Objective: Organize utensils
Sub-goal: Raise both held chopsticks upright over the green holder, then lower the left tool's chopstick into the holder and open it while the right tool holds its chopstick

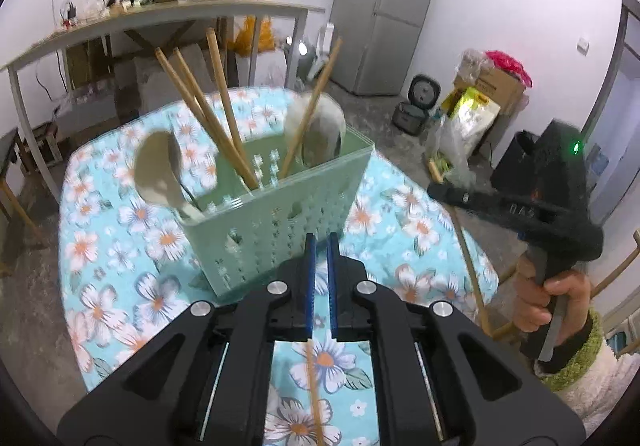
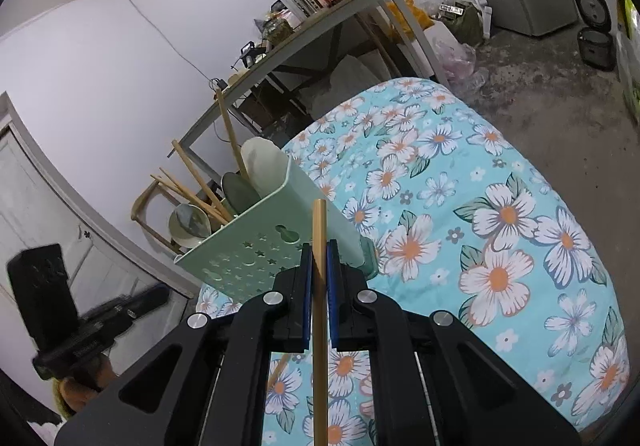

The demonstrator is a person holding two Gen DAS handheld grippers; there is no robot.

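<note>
Right hand-held gripper (image 2: 319, 258) clamped on chopstick (image 2: 319, 326), left hand-held gripper (image 1: 321, 250) pinching another chopstick (image 1: 314, 398), lower ends cut off.

Grey fridge (image 1: 386, 5), cluttered side table (image 1: 168, 15), rice cooker (image 1: 418, 103)

caddy (image 1: 280, 205) on table (image 1: 120, 246) | chopsticks (image 1: 208, 113), spoons (image 1: 160, 169) in caddy

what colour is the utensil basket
Pale mint green utensil basket, clearest in the left wrist view.
</note>
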